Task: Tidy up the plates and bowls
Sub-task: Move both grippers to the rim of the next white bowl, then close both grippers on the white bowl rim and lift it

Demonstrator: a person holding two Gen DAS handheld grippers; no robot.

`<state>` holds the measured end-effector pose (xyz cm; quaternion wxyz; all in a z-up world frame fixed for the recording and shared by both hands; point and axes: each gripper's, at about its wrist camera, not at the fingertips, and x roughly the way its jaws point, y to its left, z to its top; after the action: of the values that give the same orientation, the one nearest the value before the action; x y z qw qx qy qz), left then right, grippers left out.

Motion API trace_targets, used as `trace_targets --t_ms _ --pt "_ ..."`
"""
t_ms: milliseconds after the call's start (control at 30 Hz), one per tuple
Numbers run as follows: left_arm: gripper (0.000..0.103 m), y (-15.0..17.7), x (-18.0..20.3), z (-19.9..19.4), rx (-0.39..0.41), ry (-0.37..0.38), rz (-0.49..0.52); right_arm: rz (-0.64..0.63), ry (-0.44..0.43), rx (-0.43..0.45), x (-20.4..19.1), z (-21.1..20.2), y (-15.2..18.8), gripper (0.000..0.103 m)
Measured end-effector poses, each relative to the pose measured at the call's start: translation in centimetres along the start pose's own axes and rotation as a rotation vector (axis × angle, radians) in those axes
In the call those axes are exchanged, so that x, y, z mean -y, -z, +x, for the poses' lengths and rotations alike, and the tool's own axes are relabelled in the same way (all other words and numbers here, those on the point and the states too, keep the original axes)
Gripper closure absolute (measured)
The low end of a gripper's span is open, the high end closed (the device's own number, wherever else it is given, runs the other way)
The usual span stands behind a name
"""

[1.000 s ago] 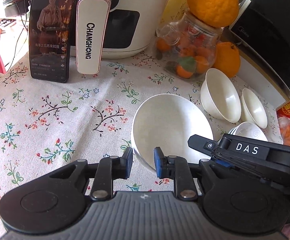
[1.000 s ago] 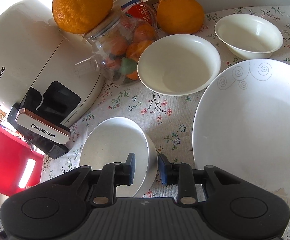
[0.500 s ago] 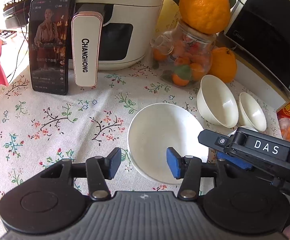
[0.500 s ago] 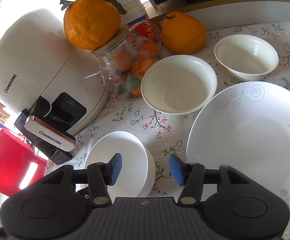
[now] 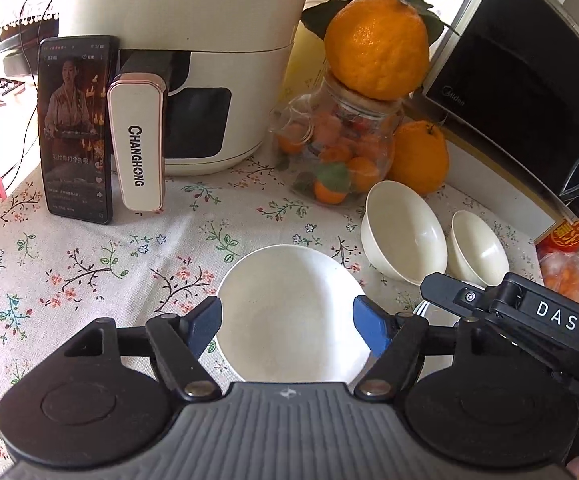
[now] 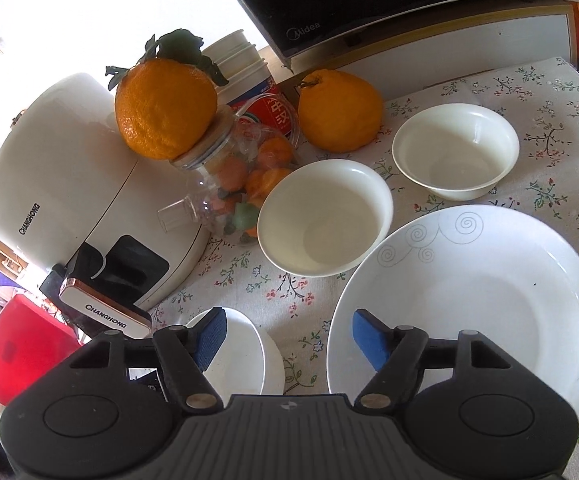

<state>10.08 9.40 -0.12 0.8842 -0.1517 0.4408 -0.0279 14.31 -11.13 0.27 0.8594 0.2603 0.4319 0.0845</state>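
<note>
A small white plate (image 5: 289, 312) lies on the floral tablecloth; it also shows in the right wrist view (image 6: 241, 356). My left gripper (image 5: 287, 330) is open above it, touching nothing. My right gripper (image 6: 285, 336) is open and empty, above the cloth between the small plate and a large white plate (image 6: 469, 304) with swirl marks. A medium white bowl (image 6: 325, 220) and a smaller white bowl (image 6: 455, 152) stand upright behind; both show in the left wrist view, the medium bowl (image 5: 403, 232) and the smaller bowl (image 5: 477, 248). The right gripper's body (image 5: 529, 316) sits at the right of the left wrist view.
A white air fryer (image 5: 181, 60) stands at the back left with a phone (image 5: 75, 128) leaning on it. A glass jar of small oranges (image 5: 341, 156) carries a big orange (image 5: 377, 44); another orange (image 5: 419, 156) sits beside a black microwave (image 5: 529, 100). A red chair (image 6: 25, 344) stands past the table edge.
Both grippers opened, letting go of the small plate's rim, and pulled back and up from it. The plate now lies flat on the cloth.
</note>
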Motion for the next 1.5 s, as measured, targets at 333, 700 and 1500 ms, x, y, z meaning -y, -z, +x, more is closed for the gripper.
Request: trace_targets --t_ms 333,700,1500 --pt "0.026 -2.4 2.2 1.6 0.04 0.115 0.009 0.093 0.002 0.075 3.7 -0.7 -2.4 0.033" --pt "0.058 -2.9 3.3 5.1 0.102 0.214 -0.02 0.156 -0.074 0.094 6.0 1.1 -4.1 0.051" --pt "0.088 -3.0 4.3 10.8 0.038 0.176 0.015 0.084 0.01 0.06 5.6 6.1 -6.5 0.084"
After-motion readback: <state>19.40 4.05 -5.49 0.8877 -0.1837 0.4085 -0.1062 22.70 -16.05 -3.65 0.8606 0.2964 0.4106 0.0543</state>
